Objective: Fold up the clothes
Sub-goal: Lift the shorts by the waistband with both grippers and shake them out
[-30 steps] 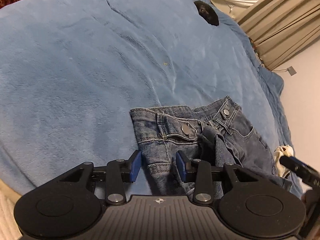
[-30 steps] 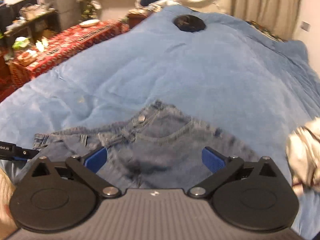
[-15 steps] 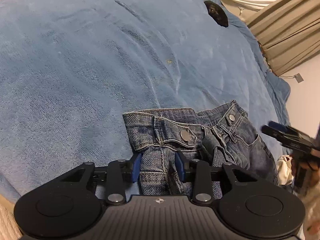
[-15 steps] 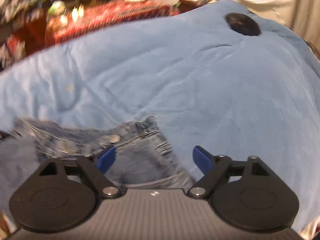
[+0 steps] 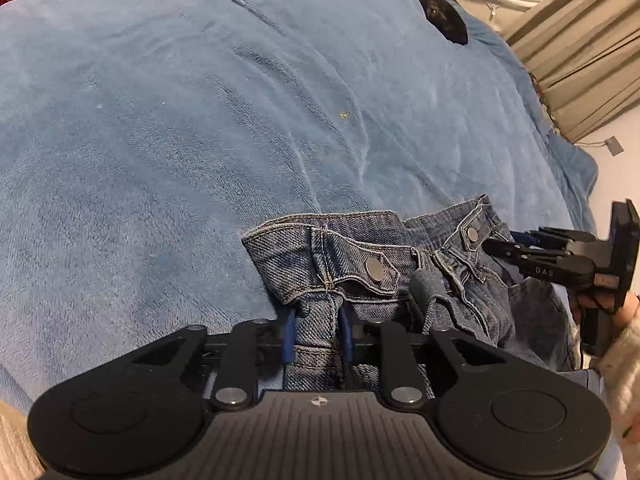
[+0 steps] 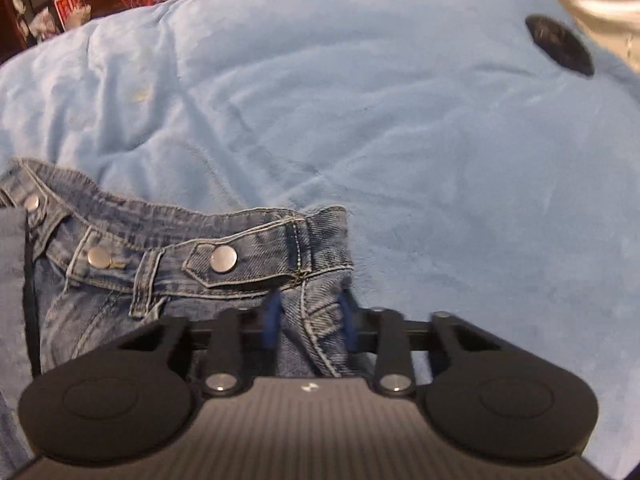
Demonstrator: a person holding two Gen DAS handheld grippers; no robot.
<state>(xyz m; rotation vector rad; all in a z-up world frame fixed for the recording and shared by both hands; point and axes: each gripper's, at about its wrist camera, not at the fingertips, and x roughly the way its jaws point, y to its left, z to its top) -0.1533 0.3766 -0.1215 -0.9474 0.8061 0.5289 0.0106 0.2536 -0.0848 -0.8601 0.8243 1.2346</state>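
Left wrist view: the left claw [image 5: 316,334] pinches the jeans [image 5: 360,268] just under the waistband; the right claw [image 6: 308,326] grips the other side seam. Jeans lie bunched on the blue blanket [image 5: 200,120].

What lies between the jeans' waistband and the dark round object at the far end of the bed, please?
Only bare blue blanket, creased, lies between the jeans and the dark round object. Both wrist views show this stretch, the left wrist view most sharply.
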